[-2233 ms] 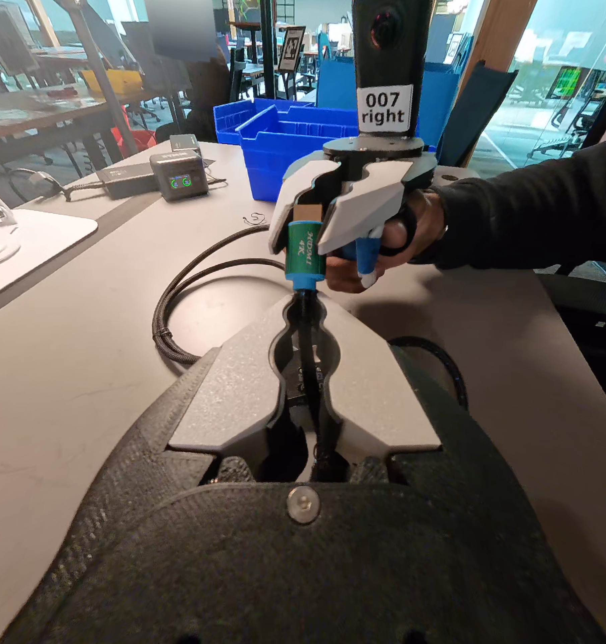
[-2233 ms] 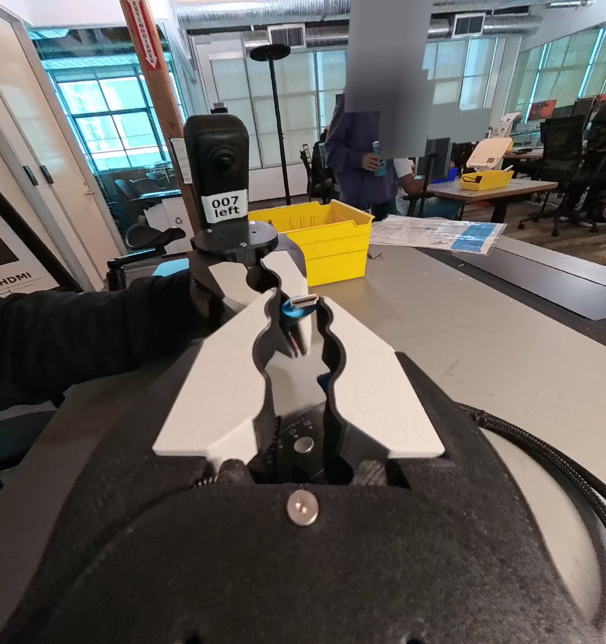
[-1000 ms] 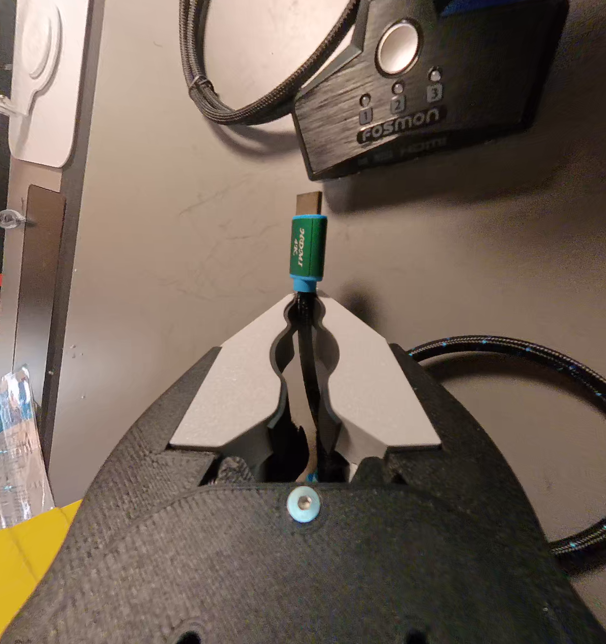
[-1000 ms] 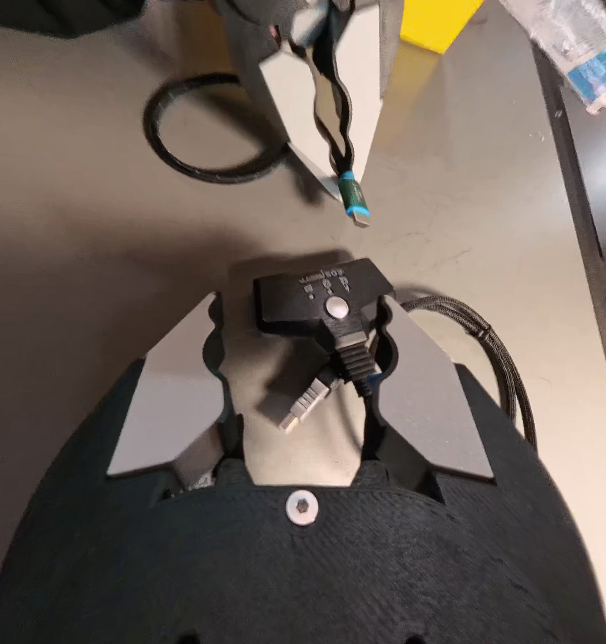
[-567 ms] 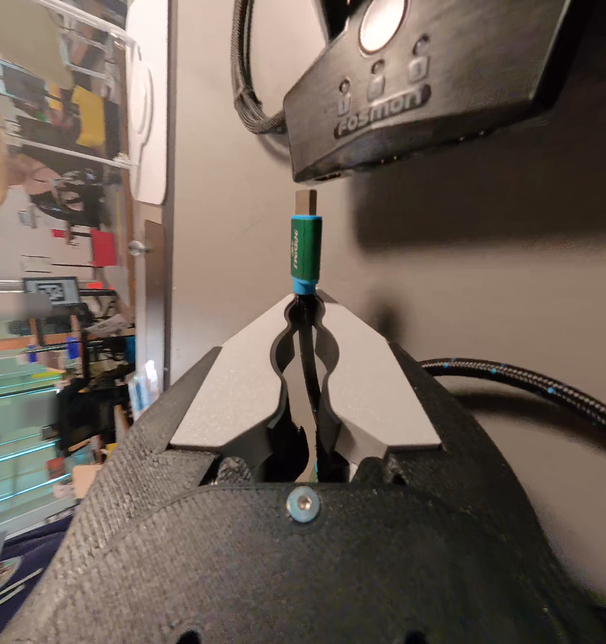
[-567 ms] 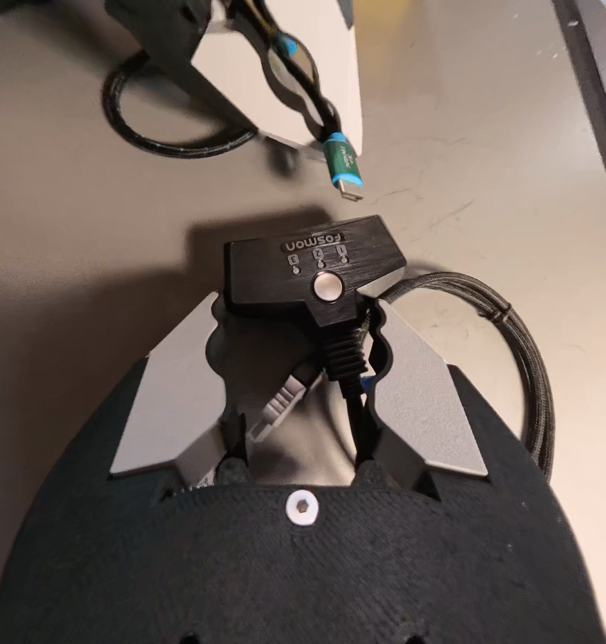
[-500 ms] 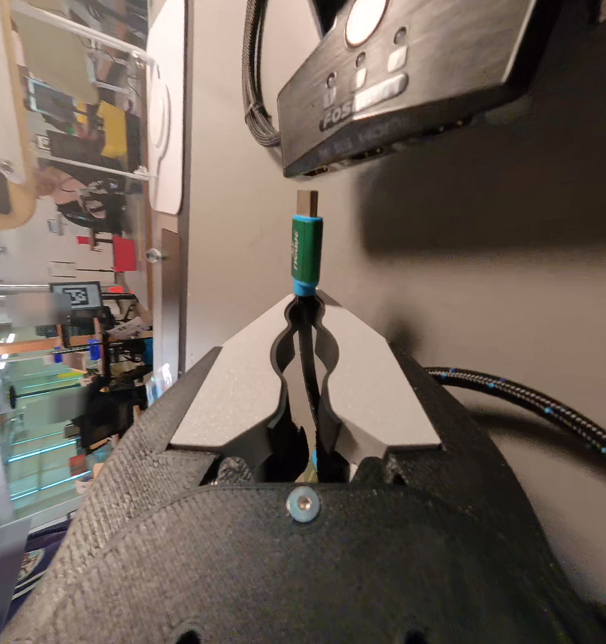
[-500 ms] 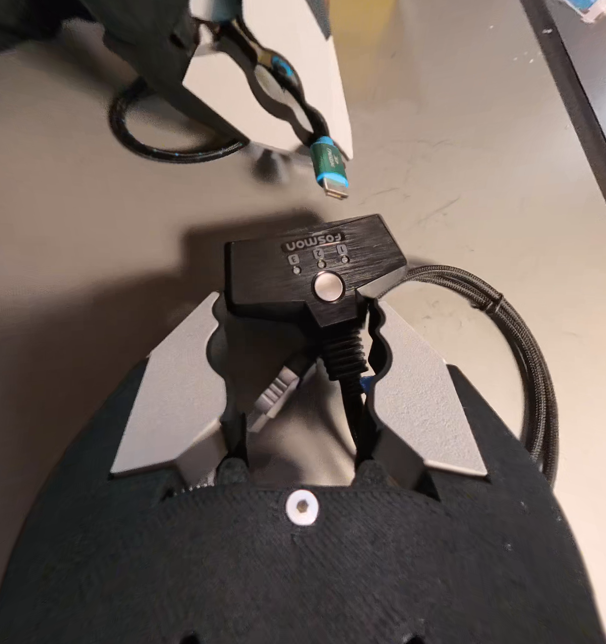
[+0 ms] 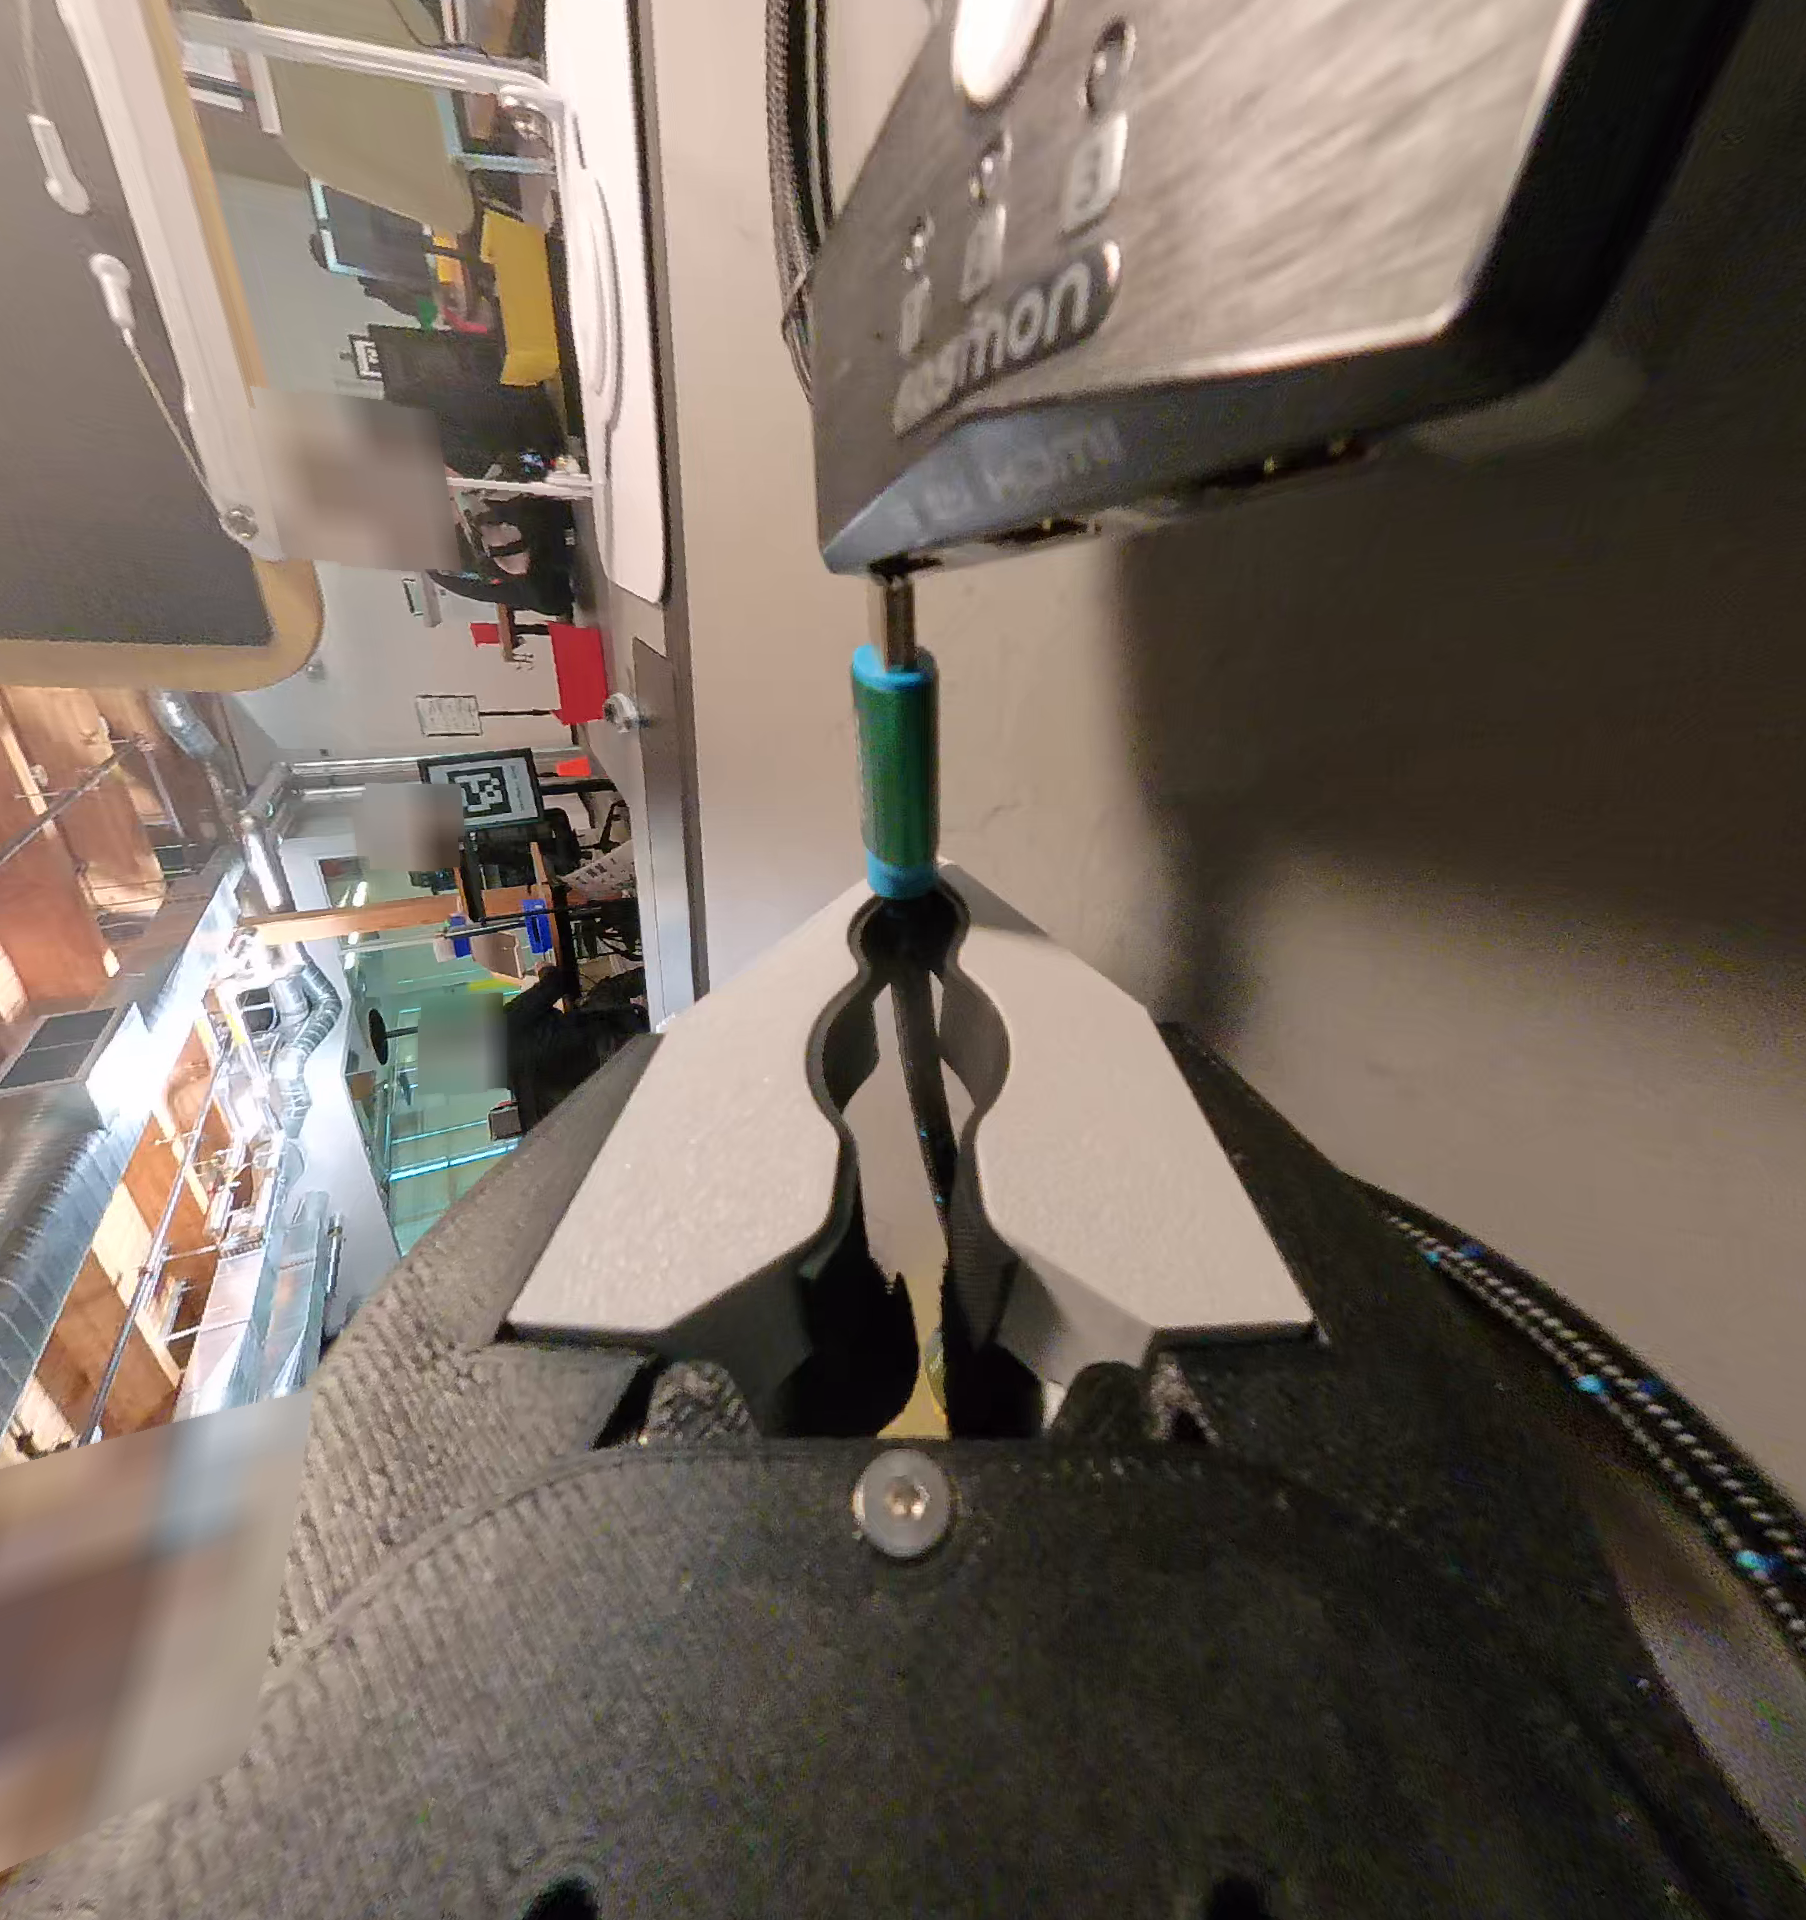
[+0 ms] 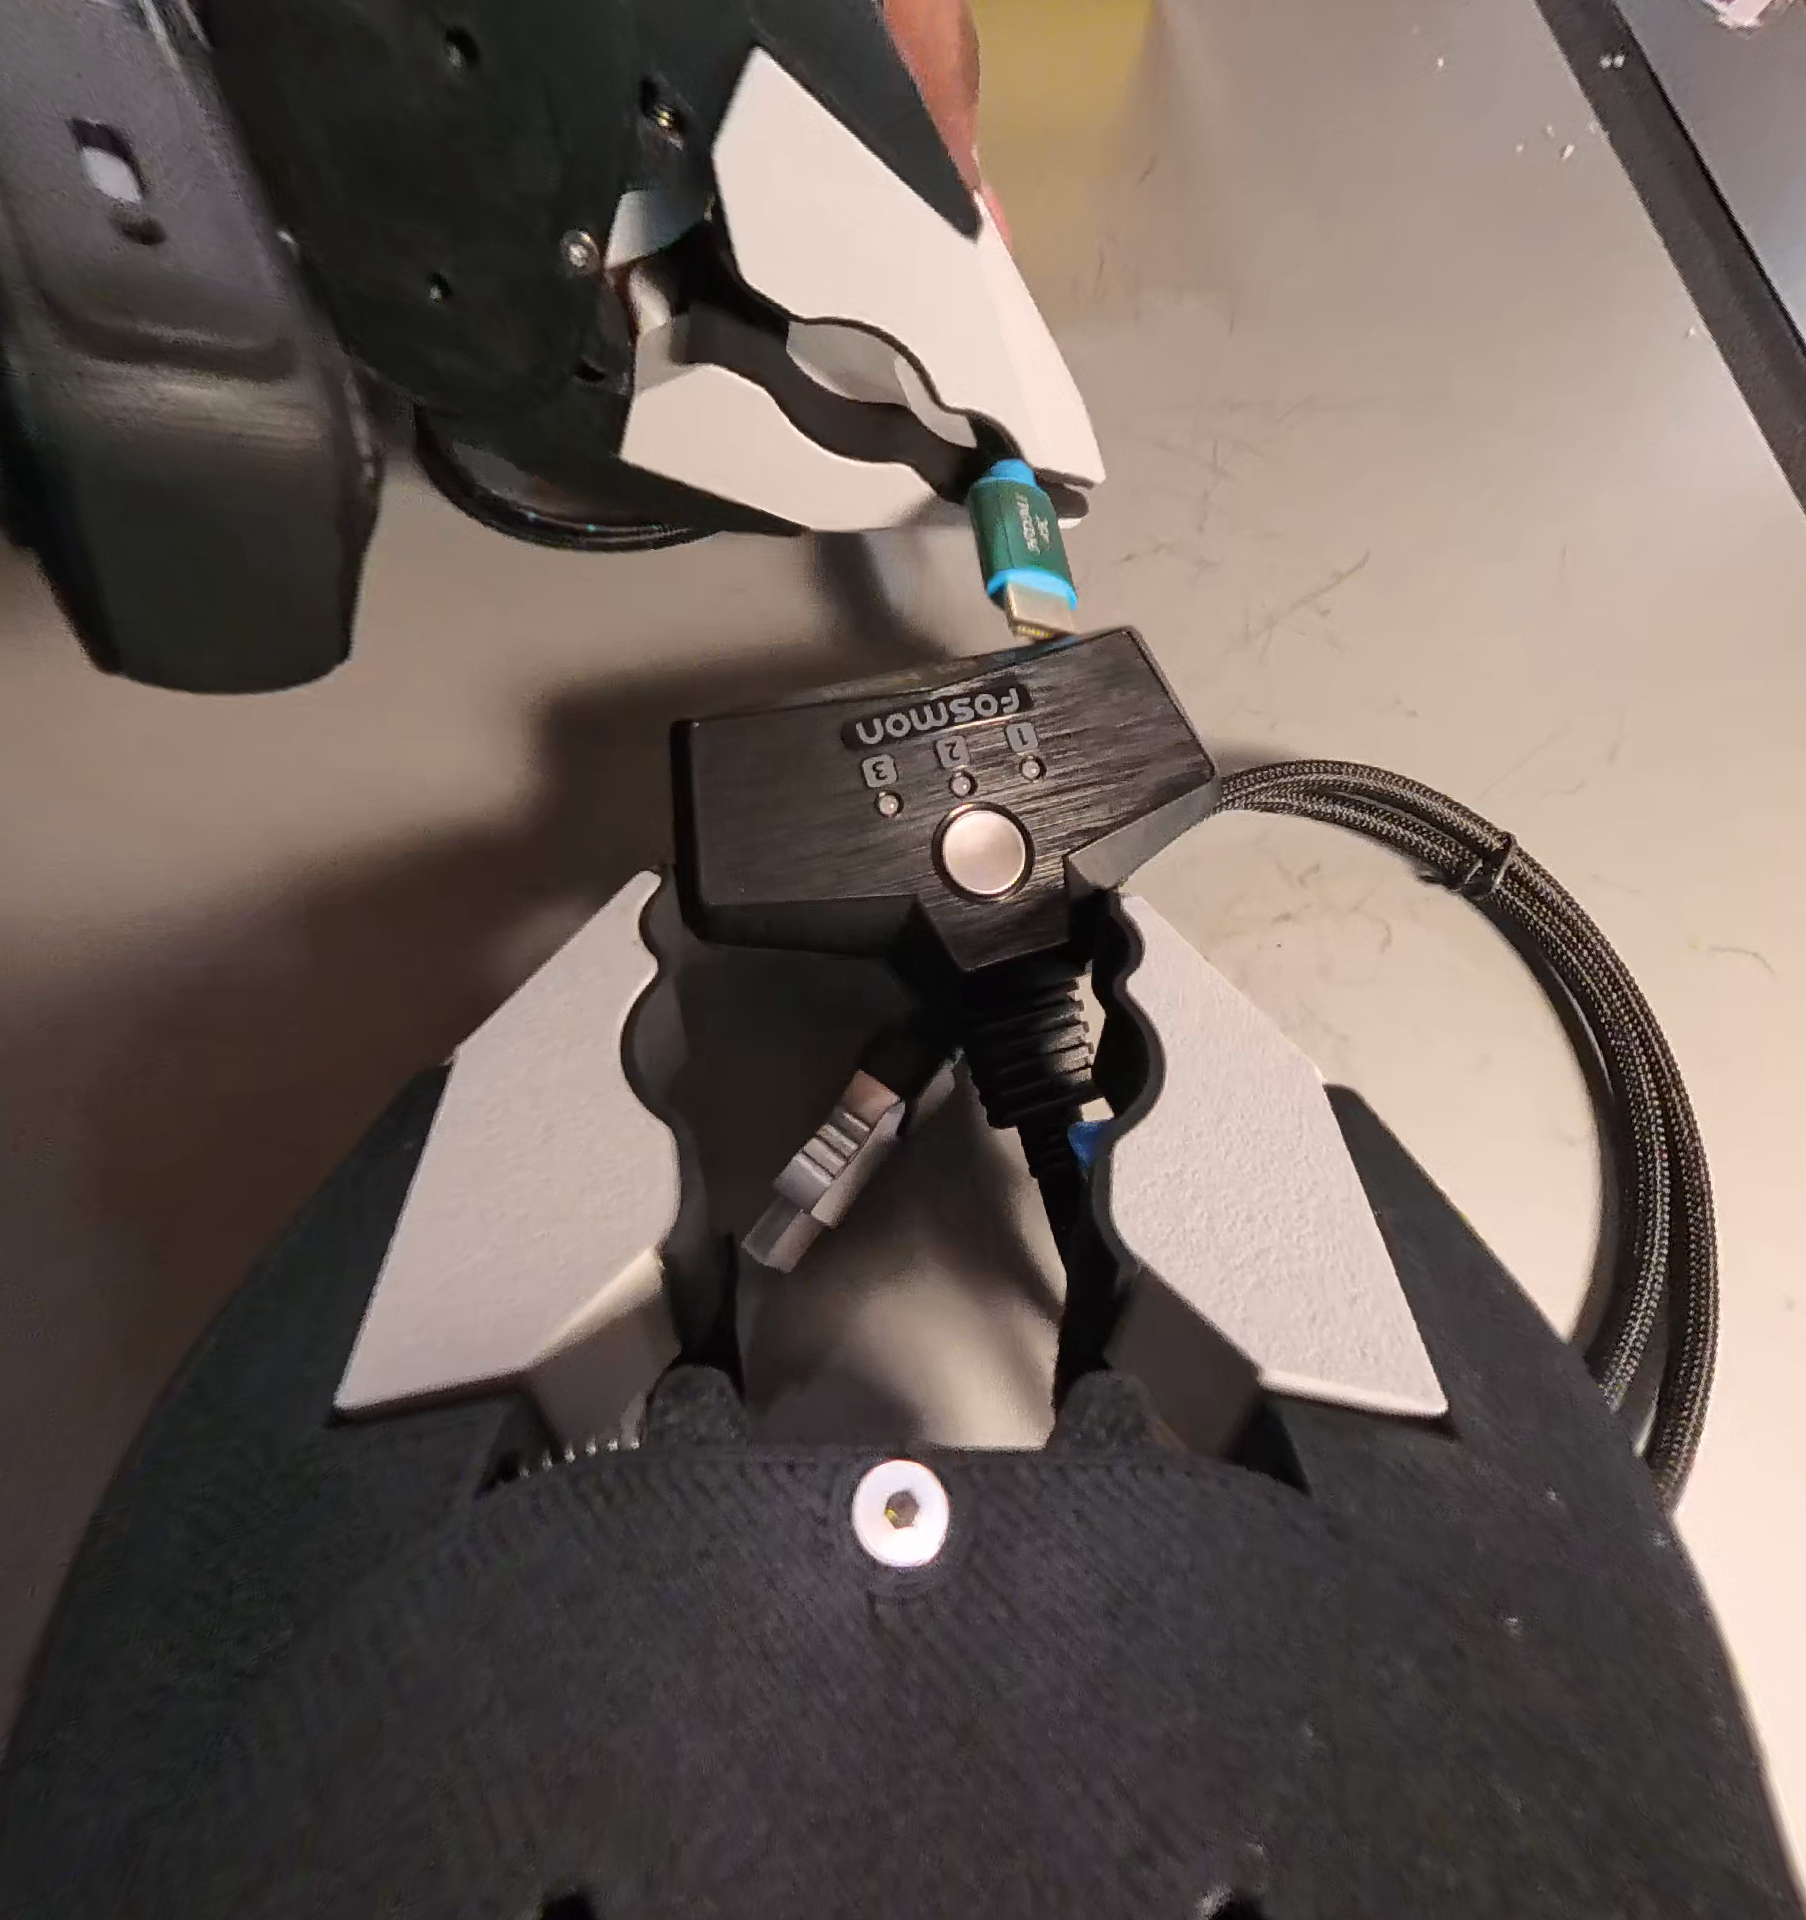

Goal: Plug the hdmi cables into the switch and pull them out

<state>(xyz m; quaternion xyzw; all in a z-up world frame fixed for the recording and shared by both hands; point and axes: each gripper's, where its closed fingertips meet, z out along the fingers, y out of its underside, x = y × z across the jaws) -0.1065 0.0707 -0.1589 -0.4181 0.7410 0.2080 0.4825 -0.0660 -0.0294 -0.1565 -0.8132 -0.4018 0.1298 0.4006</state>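
Switch (image 10: 940,800), a black brushed box with a round silver button and three small numbered lights, lay on the grey surface (image 10: 1398,436) just ahead of the right hand-held gripper (image 10: 883,925), whose jaws stood wide on either side of its ribbed tail cord. The left hand-held gripper (image 9: 904,914) was clamped narrow on a braided cable just behind the plug (image 9: 894,774), green with blue ends, its metal tip touching a port on the switch's near edge.

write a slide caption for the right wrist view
Left gripper brings the green HDMI plug to the black switch on the table; right gripper open around its rear.
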